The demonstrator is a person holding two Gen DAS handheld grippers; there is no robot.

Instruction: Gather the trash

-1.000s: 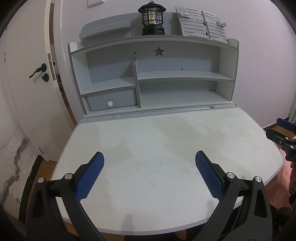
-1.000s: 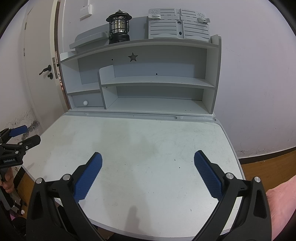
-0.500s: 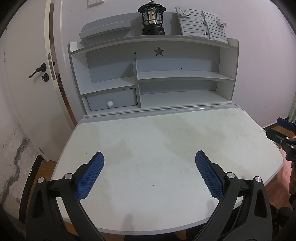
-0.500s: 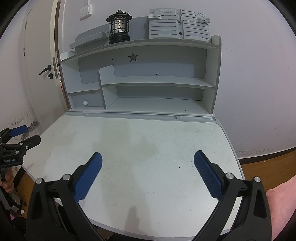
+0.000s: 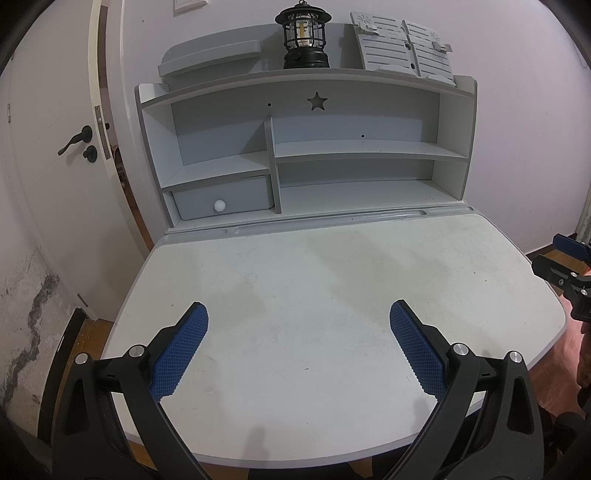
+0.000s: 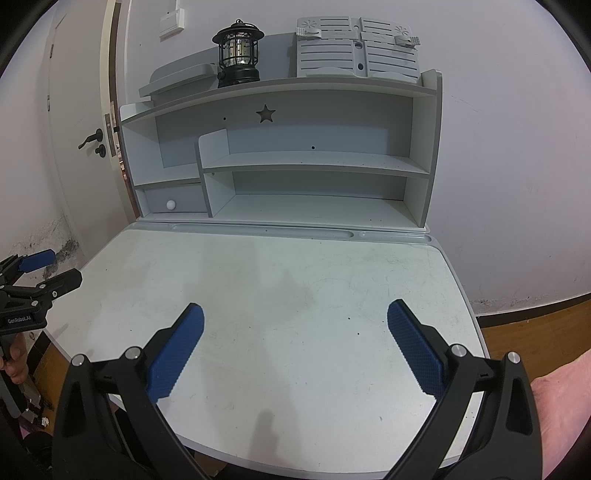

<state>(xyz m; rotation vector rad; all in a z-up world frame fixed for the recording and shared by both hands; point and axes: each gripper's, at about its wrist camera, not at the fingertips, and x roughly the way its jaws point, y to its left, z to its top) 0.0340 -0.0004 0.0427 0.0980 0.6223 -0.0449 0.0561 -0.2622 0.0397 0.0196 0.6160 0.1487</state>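
No trash shows in either view. My left gripper (image 5: pixel 297 321) is open and empty, with blue-padded fingers spread wide over the near part of the white desk top (image 5: pixel 314 280). My right gripper (image 6: pixel 295 323) is open and empty over the same desk top (image 6: pixel 280 280). The right gripper also shows at the right edge of the left wrist view (image 5: pixel 565 262), beside the desk. The left gripper also shows at the left edge of the right wrist view (image 6: pixel 33 273), beside the desk.
A grey hutch (image 5: pixel 306 147) with shelves and a small drawer (image 5: pixel 221 201) stands at the back of the desk. A black lantern (image 5: pixel 303 35) and a grey slatted rack (image 5: pixel 402 46) sit on top. A white door (image 5: pixel 62 147) is at left.
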